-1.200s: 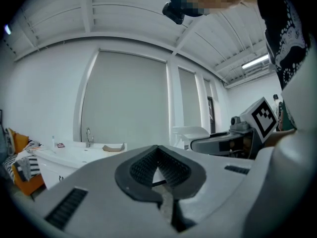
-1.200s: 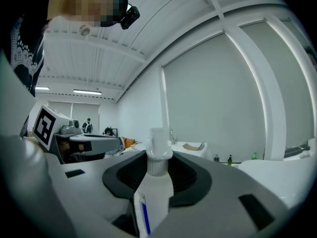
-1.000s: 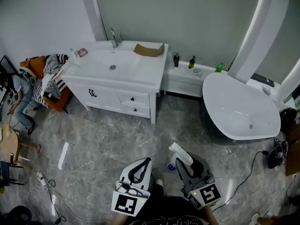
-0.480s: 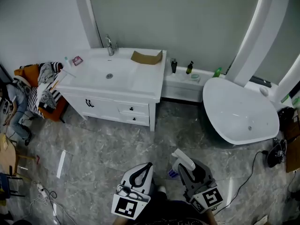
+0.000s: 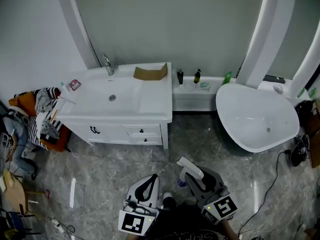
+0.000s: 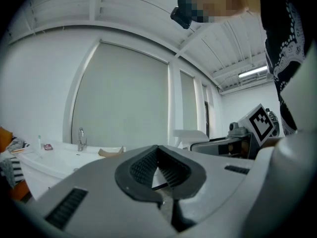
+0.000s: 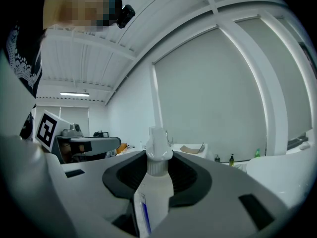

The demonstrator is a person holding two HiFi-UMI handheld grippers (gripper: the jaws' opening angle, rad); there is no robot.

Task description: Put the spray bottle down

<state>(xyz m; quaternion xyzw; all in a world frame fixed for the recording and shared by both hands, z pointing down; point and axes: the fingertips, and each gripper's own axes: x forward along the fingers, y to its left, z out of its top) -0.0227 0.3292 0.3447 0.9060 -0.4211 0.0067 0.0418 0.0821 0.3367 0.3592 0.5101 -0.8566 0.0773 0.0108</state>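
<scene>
Marble floor point(image 5: 115, 169), vanity point(image 5: 150, 106) and bathtub point(image 5: 250, 109) ahead; right tongs point(image 5: 196, 178) clamp spray bottle point(image 5: 190, 167), left tongs point(image 5: 152, 178) closed.

Left tongs point(image 5: 154, 176) closed; right tongs point(image 5: 191, 175) clamped, both level.

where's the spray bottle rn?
Head view, bottom centre-right: the spray bottle is clamped in the right claw, over the marble floor. It is just right of the shut left claw and well short of the vanity.
</scene>
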